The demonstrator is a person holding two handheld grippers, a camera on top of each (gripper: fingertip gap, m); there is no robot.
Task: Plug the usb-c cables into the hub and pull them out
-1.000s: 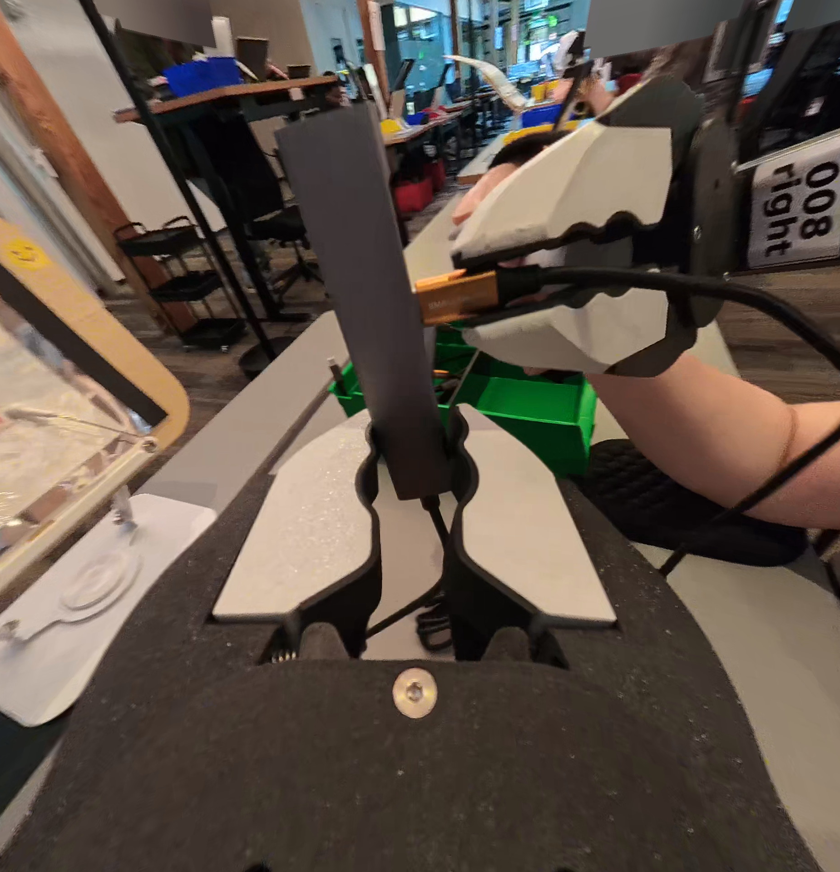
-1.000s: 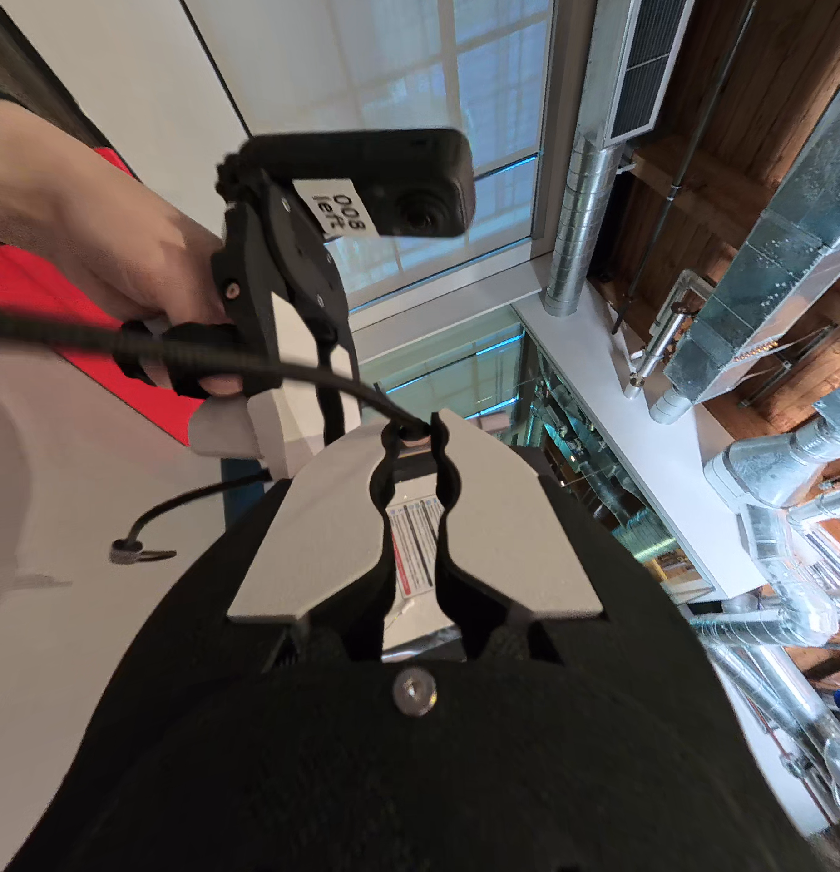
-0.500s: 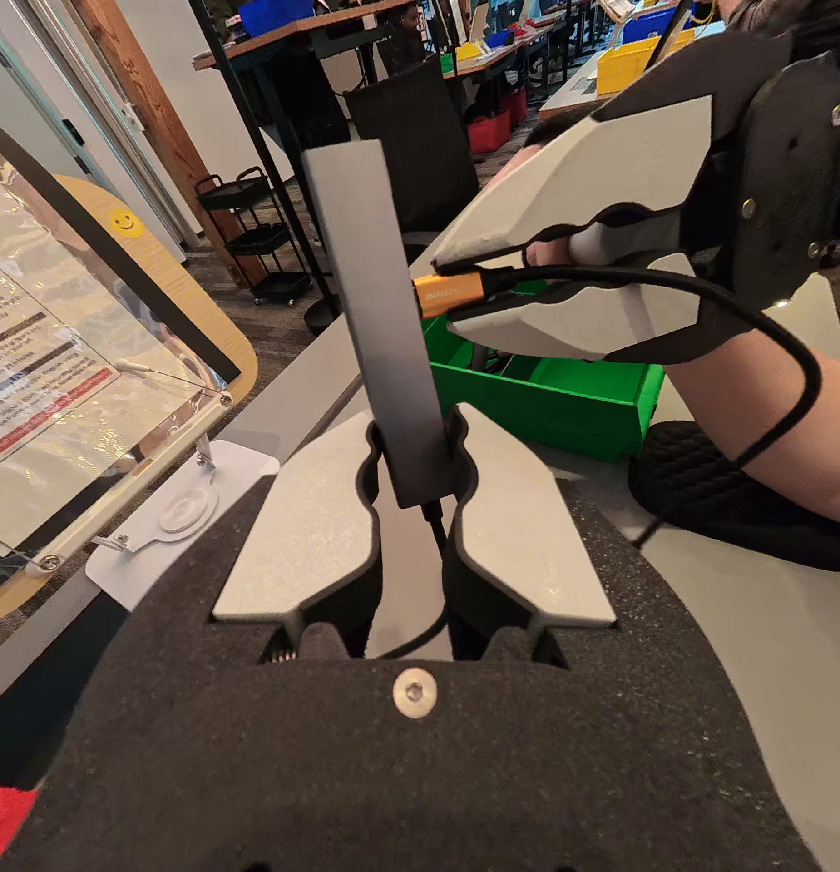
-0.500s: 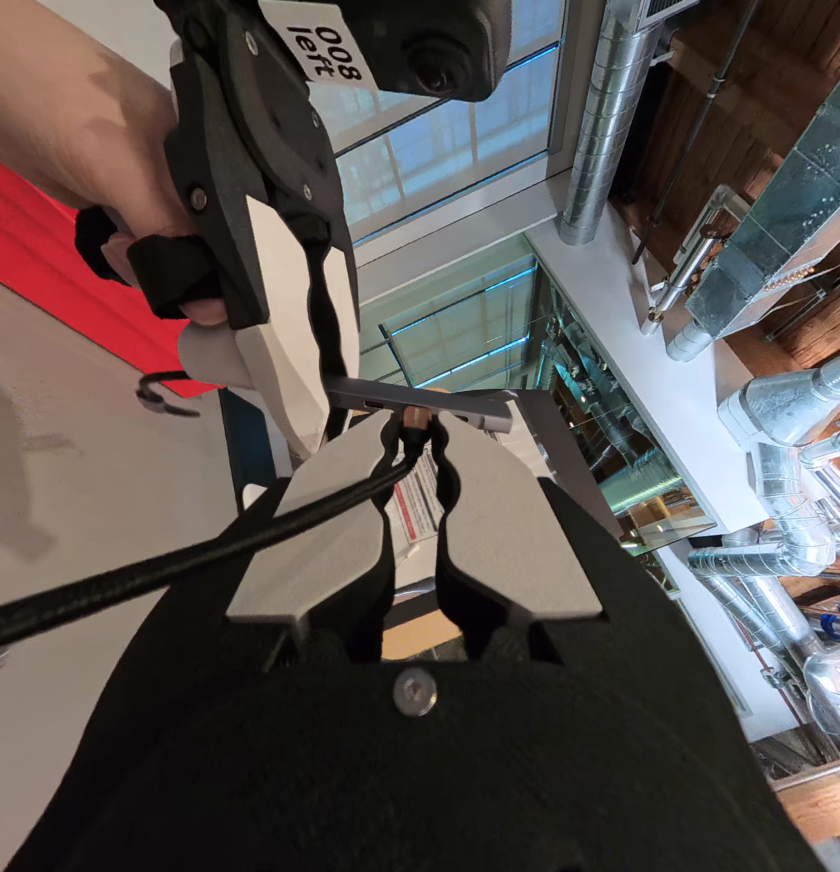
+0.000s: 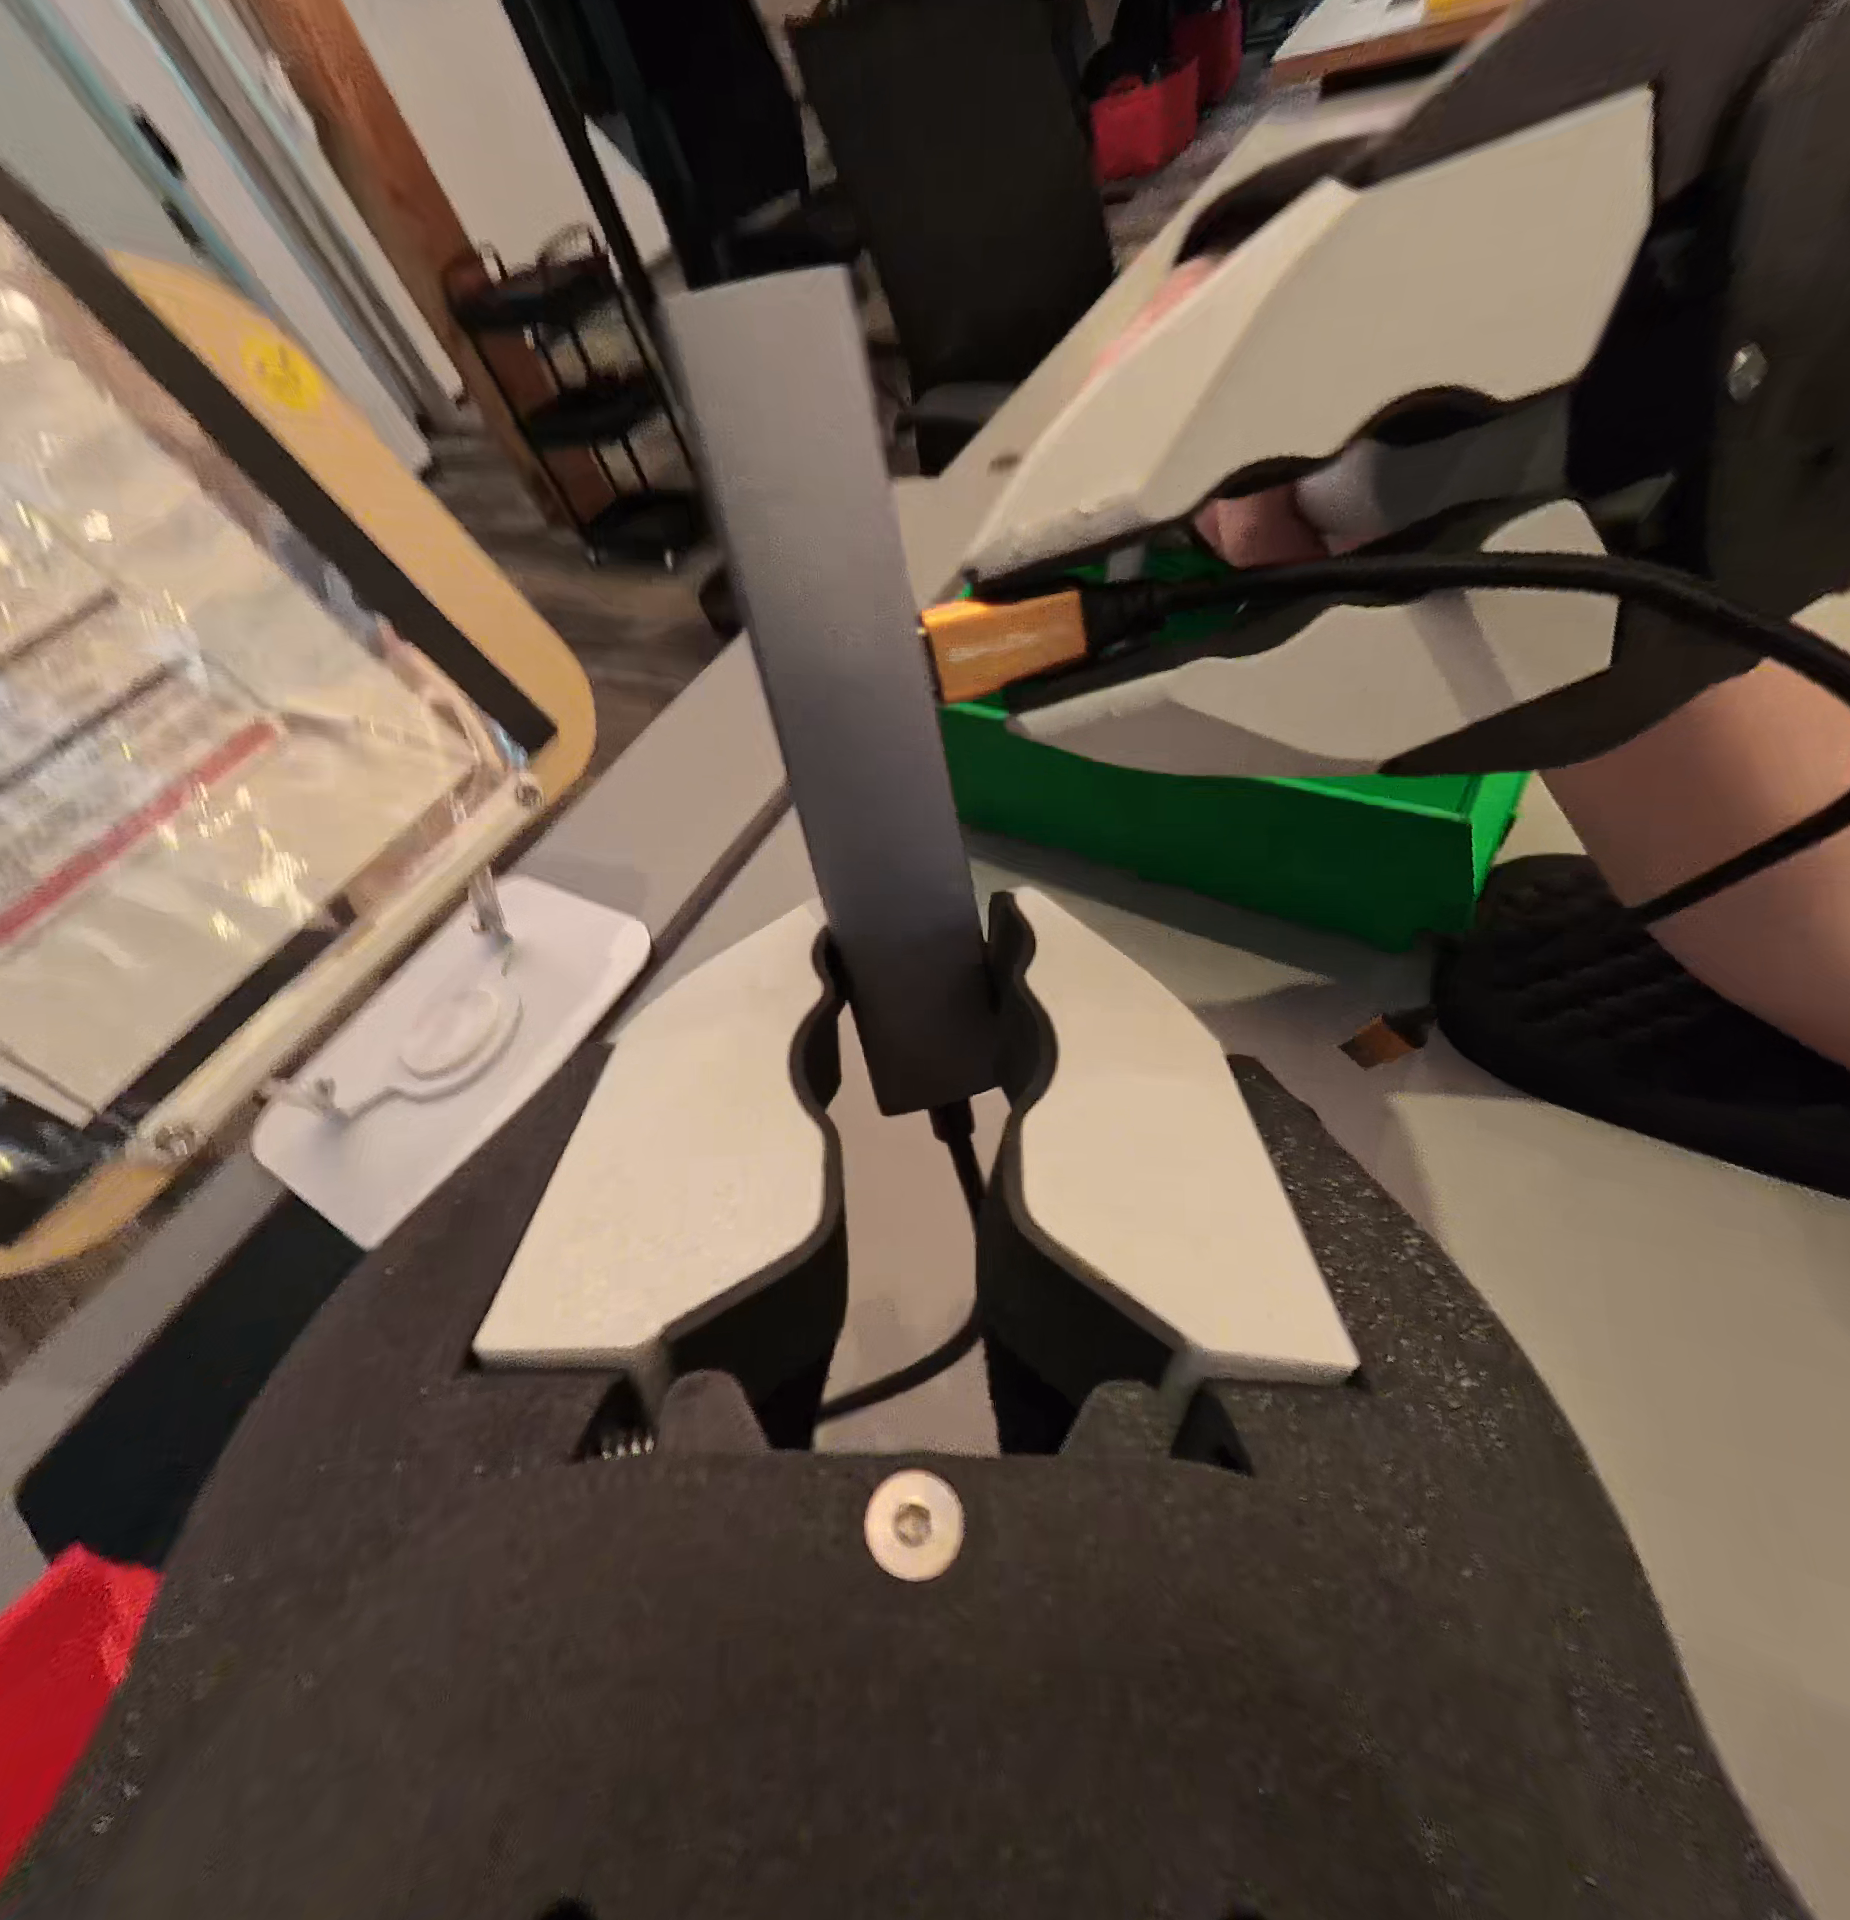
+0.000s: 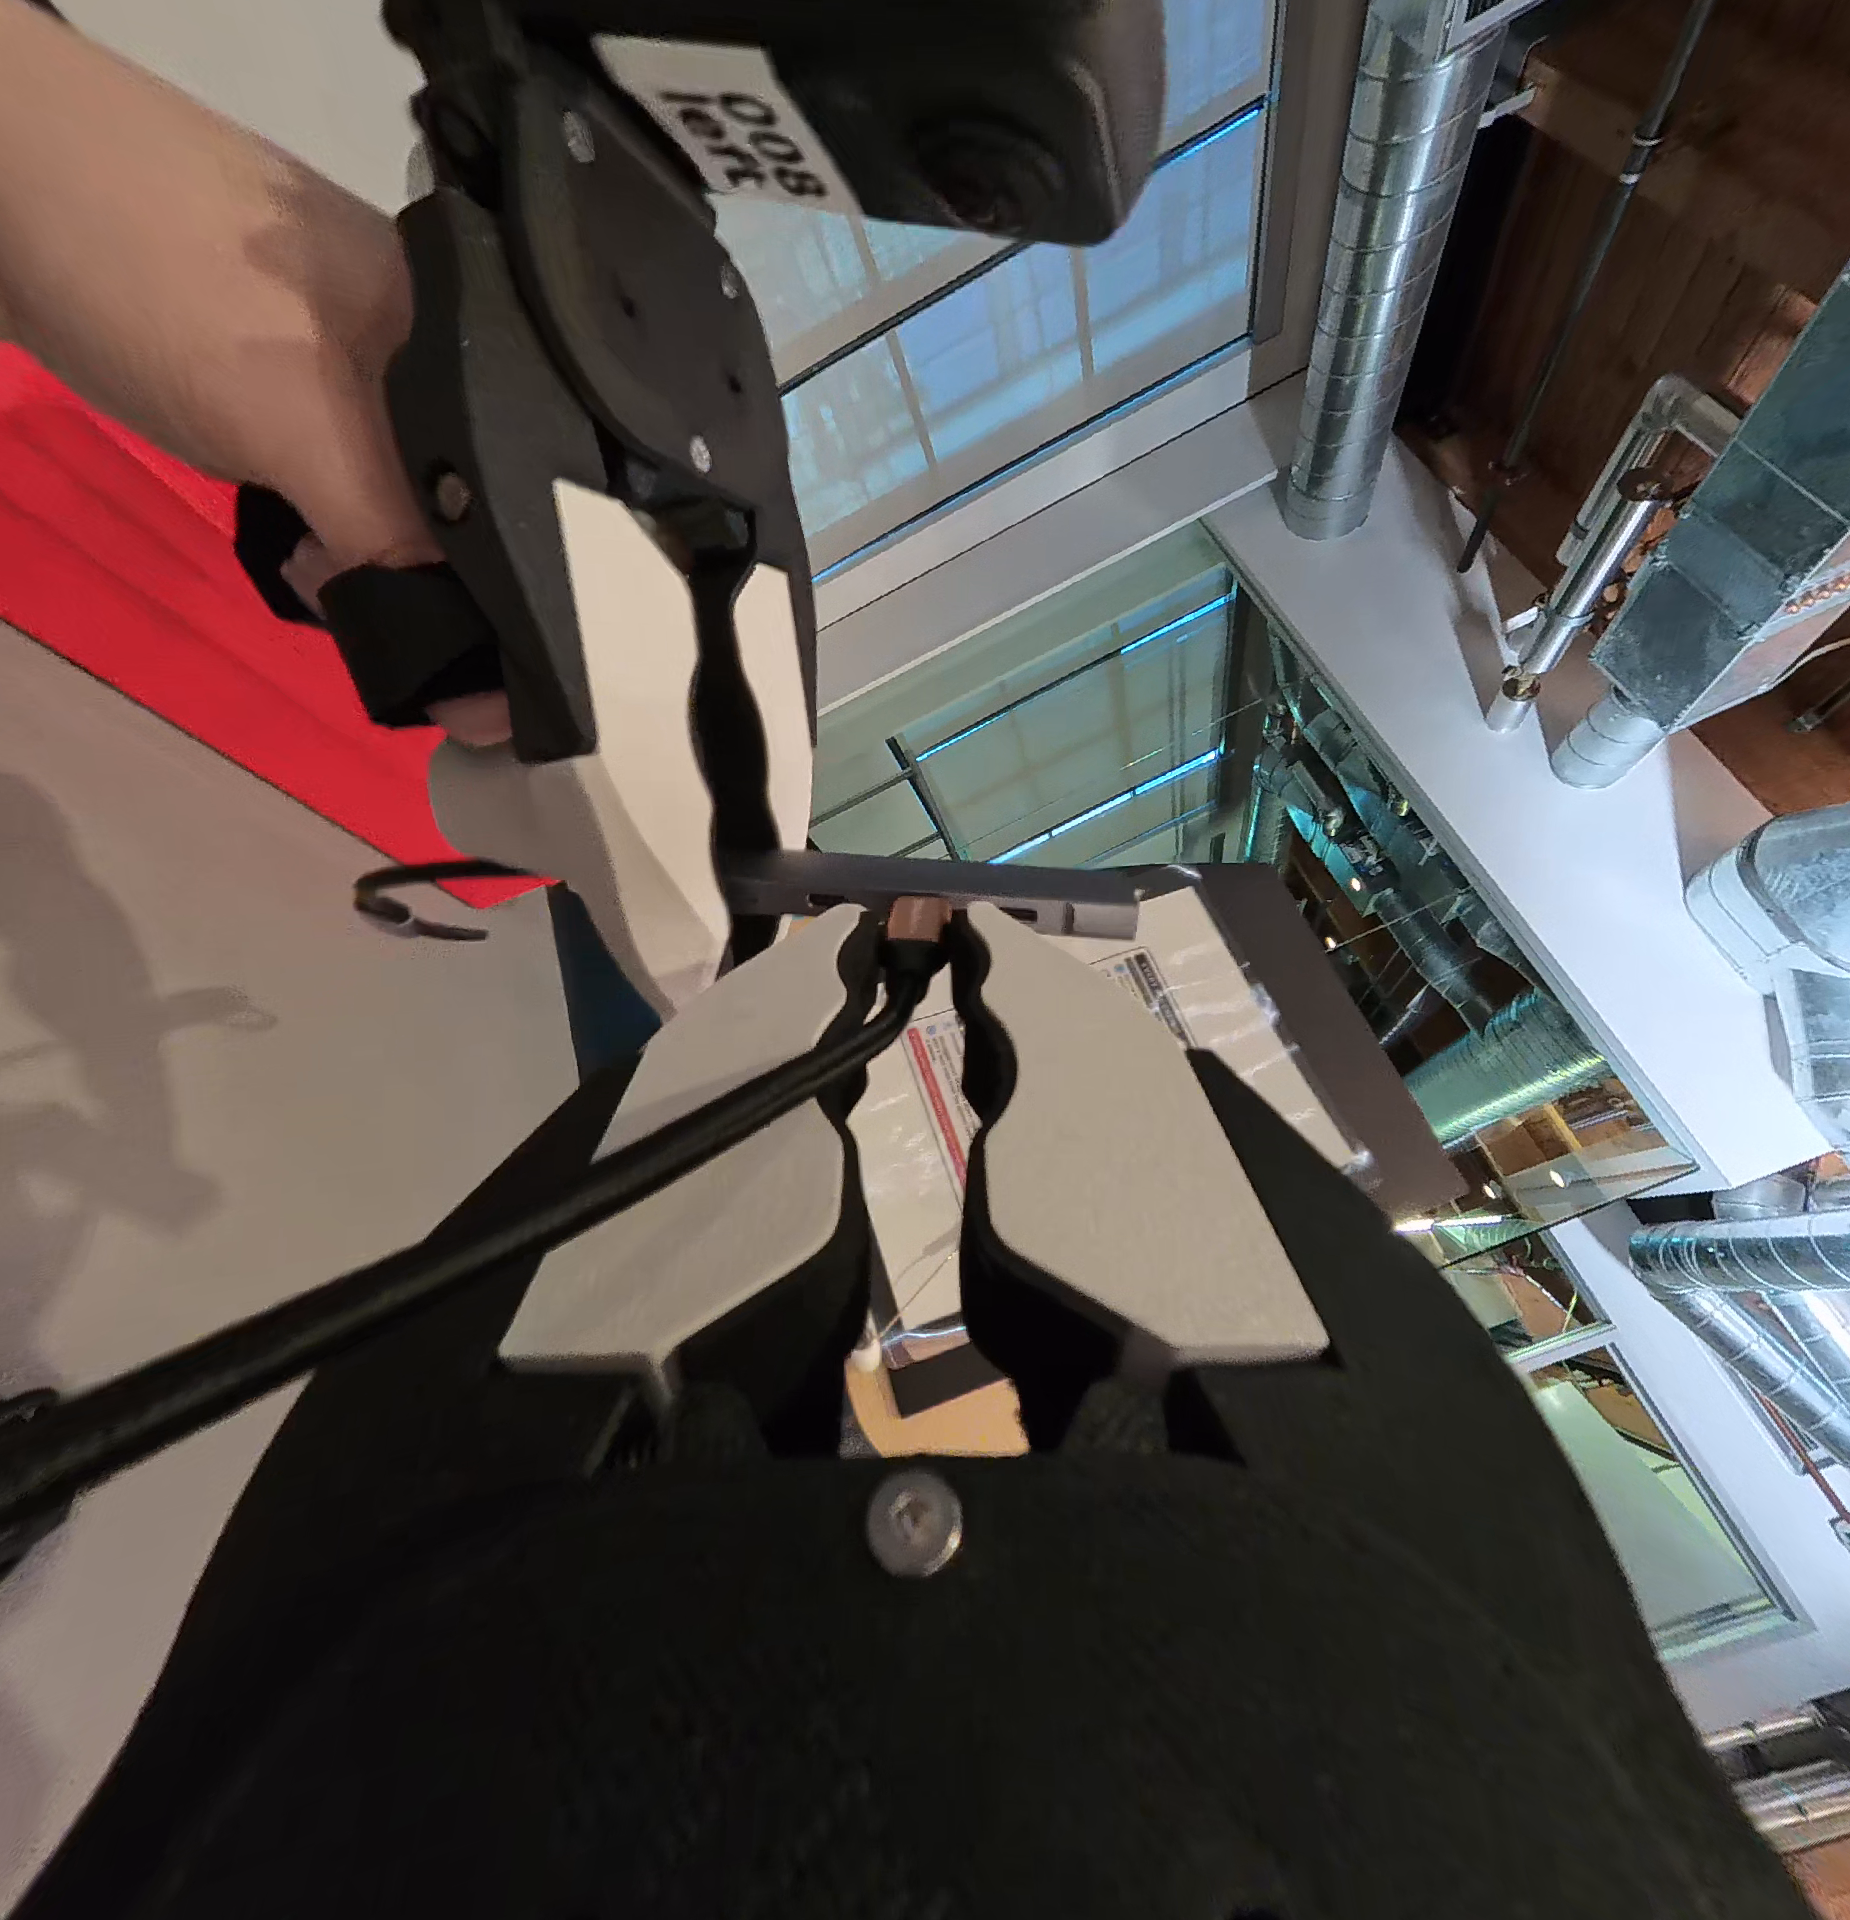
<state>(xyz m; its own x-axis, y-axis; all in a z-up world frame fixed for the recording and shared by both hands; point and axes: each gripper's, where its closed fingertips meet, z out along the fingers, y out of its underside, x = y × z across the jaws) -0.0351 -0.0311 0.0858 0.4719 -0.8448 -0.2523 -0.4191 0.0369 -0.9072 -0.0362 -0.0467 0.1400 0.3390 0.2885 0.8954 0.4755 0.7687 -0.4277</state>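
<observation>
My left gripper [image 5: 916,956] is shut on the lower end of a slim grey USB hub [image 5: 827,623] and holds it upright above the table. The hub's own thin black lead [image 5: 957,1153] hangs down between the fingers. My right gripper [image 6: 905,925] is shut on the orange plug [image 5: 1004,644] of a black USB-C cable [image 5: 1420,582]. The plug's tip touches the hub's right edge. In the right wrist view the plug [image 6: 916,920] sits against the hub's port side [image 6: 952,894], with the left gripper [image 6: 739,894] behind.
A green bin [image 5: 1243,821] stands behind the hub on the grey table [image 5: 1627,1299]. A clear sign holder with a yellow frame [image 5: 204,665] stands at the left. A black pad [image 5: 1607,997] lies under the right forearm. A second orange plug [image 5: 1383,1039] lies on the table.
The right gripper has brought the orange plug leftward from a small gap until its tip meets the hub's side. The left gripper has tilted the hub lower toward the table.
</observation>
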